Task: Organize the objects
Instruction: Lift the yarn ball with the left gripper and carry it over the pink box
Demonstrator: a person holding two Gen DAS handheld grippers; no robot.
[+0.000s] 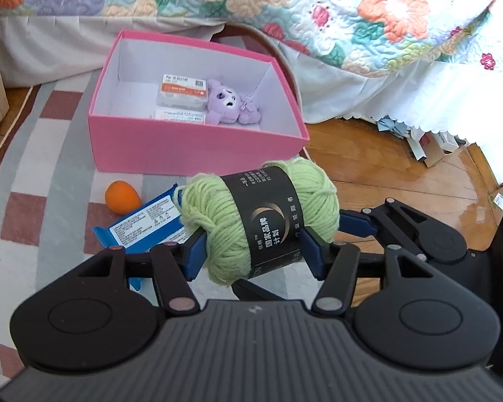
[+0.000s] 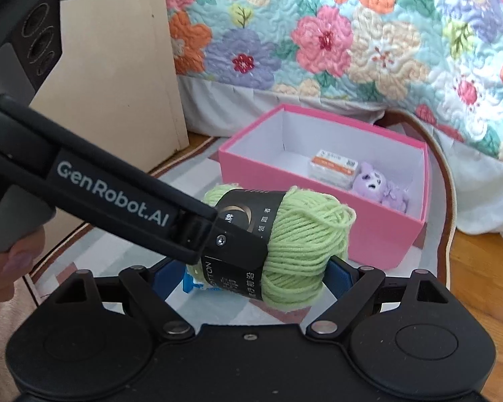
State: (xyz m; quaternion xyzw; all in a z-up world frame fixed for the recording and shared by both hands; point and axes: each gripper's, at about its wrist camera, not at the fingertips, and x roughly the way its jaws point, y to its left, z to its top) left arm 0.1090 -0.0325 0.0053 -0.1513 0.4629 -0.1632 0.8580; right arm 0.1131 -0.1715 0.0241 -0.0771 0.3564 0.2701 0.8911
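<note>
Bed (image 1: 285,6), quilt hanging to the floor. Rug (image 1: 43,174), carrying the rest. Pink box (image 1: 184,147), open; two packets and a purple toy (image 1: 231,105) inside. Yarn (image 1: 261,221), green, raised above the rug just short of the box. My left gripper (image 1: 251,251) presses it at the paper band; my right gripper (image 2: 251,278) straddles one end, jaws wide, contact probably light but hidden. I judge the yarn light, soft, squashy; grip the band, where it is firmest. Blue packet (image 1: 147,224), orange ball (image 1: 122,197), loose on the rug.
</note>
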